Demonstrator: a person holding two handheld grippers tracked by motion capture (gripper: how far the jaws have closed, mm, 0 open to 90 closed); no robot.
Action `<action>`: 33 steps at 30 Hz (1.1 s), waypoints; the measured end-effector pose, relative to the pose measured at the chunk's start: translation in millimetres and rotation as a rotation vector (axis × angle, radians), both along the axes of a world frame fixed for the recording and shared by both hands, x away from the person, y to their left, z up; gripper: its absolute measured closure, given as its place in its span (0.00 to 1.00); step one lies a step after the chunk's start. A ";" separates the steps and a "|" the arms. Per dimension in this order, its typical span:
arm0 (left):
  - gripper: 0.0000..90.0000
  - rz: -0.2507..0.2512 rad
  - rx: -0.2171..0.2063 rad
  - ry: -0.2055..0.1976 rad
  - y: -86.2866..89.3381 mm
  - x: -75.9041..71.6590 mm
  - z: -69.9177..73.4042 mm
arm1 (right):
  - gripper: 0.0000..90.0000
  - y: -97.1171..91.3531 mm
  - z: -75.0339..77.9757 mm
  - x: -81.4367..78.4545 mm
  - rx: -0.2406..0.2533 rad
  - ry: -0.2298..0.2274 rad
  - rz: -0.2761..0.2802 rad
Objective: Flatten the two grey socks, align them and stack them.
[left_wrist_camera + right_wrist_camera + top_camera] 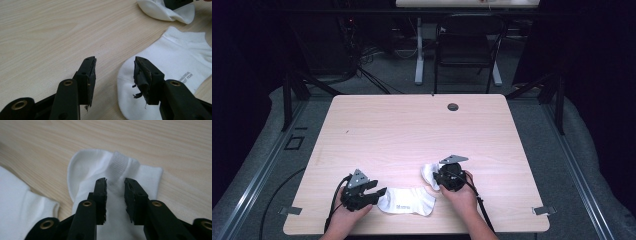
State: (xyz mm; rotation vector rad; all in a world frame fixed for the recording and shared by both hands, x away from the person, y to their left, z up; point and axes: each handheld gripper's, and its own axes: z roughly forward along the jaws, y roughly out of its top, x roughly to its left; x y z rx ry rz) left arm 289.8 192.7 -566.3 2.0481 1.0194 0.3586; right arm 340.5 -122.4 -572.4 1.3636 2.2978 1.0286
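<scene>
Two white socks on the bench, a gripper at each.

On the high view the flat sock [407, 201] lies near the bench [412, 130] edge at about 6 o'clock, and the second, bunched sock [429, 173] sits just beside it toward 1 o'clock. The left gripper [115, 67] rests at the flat sock's toe end, at its 9 o'clock; its jaws stand well apart with nothing between them, one pad over the sock's rounded edge, the other over bare wood. The right gripper [115, 182] is over the bunched sock, its jaws partly open and straddling a raised ribbed fold of the cloth; whether the pads press on it I cannot tell.
</scene>
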 end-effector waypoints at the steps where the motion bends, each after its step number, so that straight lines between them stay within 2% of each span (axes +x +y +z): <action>1: 0.58 0.000 0.000 0.000 0.0 0.0 0.0 | 0.78 0.0 0.0 0.0 0.000 0.000 0.000; 2: 0.58 -0.003 0.004 0.002 0.7 0.4 0.3 | 0.72 -0.1 3.0 -0.2 0.039 -0.014 -0.008; 3: 0.58 -0.003 0.004 0.002 0.7 0.4 0.3 | 0.72 -0.1 3.0 -0.2 0.039 -0.014 -0.008; 4: 0.58 -0.002 0.002 0.001 1.1 0.9 0.0 | 0.65 1.1 4.7 0.3 0.036 -0.034 -0.015; 8: 0.58 -0.001 -0.002 0.005 1.4 2.6 -0.7 | 0.61 6.0 2.2 4.2 0.024 -0.025 -0.008; 11: 0.58 -0.002 -0.006 0.010 0.7 3.7 -1.0 | 0.67 10.5 -1.9 6.1 0.011 -0.008 0.005; 14: 0.58 -0.006 -0.005 0.011 0.1 5.1 -2.4 | 0.84 13.8 -2.8 3.2 -0.041 -0.031 0.011; 20: 0.58 -0.006 0.000 0.006 0.2 3.9 -1.9 | 0.94 16.2 2.6 -0.9 -0.028 -0.038 0.023; 26: 0.59 -0.006 -0.004 0.005 -3.7 2.0 -2.0 | 0.96 17.6 6.2 -6.7 -0.023 -0.051 0.033; 30: 0.60 -0.017 0.006 -0.002 -9.2 -0.2 -2.0 | 0.96 14.6 17.9 -11.9 0.034 -0.080 0.040; 33: 0.60 -0.020 0.008 -0.002 -11.1 0.2 -2.3 | 0.97 13.0 22.9 -12.8 0.053 -0.087 0.051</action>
